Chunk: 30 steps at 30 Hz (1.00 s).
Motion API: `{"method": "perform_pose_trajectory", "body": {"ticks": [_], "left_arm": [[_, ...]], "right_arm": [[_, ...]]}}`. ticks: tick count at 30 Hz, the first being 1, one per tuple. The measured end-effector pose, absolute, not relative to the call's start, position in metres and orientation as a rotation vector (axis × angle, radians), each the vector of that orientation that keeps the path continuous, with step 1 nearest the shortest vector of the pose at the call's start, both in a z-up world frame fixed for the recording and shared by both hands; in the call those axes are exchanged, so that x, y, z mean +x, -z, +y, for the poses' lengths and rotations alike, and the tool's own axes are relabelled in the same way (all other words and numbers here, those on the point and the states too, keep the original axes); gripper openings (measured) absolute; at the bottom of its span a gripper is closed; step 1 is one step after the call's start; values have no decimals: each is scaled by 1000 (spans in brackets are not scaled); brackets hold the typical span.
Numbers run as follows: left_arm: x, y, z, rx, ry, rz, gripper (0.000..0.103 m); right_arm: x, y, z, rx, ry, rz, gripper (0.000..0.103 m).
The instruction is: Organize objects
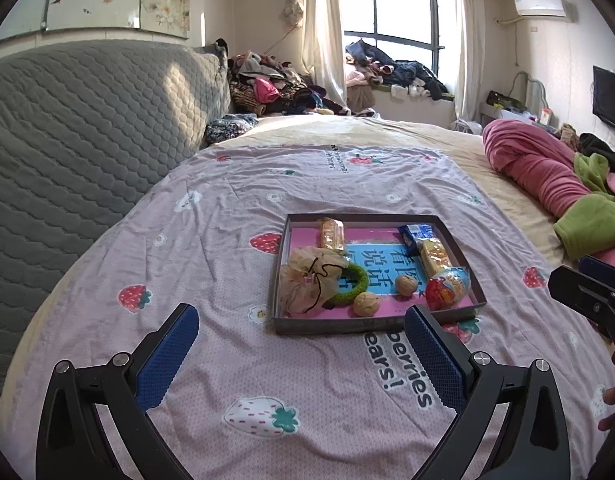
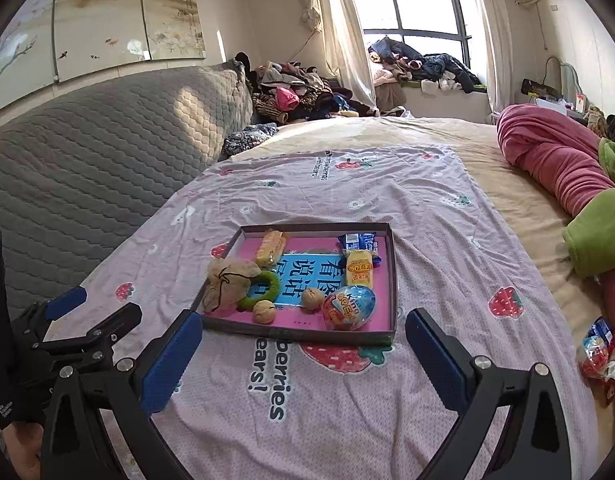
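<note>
Now tray [image 1: 377,322] just ahead of both gaping tools.

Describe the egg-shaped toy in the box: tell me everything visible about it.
The egg-shaped toy lies on its side in the near right corner of the shallow dark-walled box, on the pink liner. Its glossy wrapping looks like foil or plastic film, red and orange on one side, light blue on the other, with printed lettering. It looks intact and unopened. It lies against or very near the box's near wall; a walnut sits close on its left and a yellow snack packet just behind. Neither hand-held gripper touches it.
</note>
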State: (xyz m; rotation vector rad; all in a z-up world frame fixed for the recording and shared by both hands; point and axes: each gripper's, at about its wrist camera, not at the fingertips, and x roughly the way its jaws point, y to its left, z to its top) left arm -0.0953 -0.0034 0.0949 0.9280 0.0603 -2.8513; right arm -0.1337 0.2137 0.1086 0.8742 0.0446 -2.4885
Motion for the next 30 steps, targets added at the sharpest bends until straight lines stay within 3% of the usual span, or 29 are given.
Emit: {"method": "perform_pose_trajectory", "body": {"ticks": [13, 30], "left_arm": [[-73, -109, 2, 910, 2855, 57, 103], [-55, -91, 1, 959, 2831, 99, 103]], "right_arm": [[-111, -122, 220, 853, 2498, 58, 103], [-101, -102, 228, 891, 2532, 86, 103]]}}
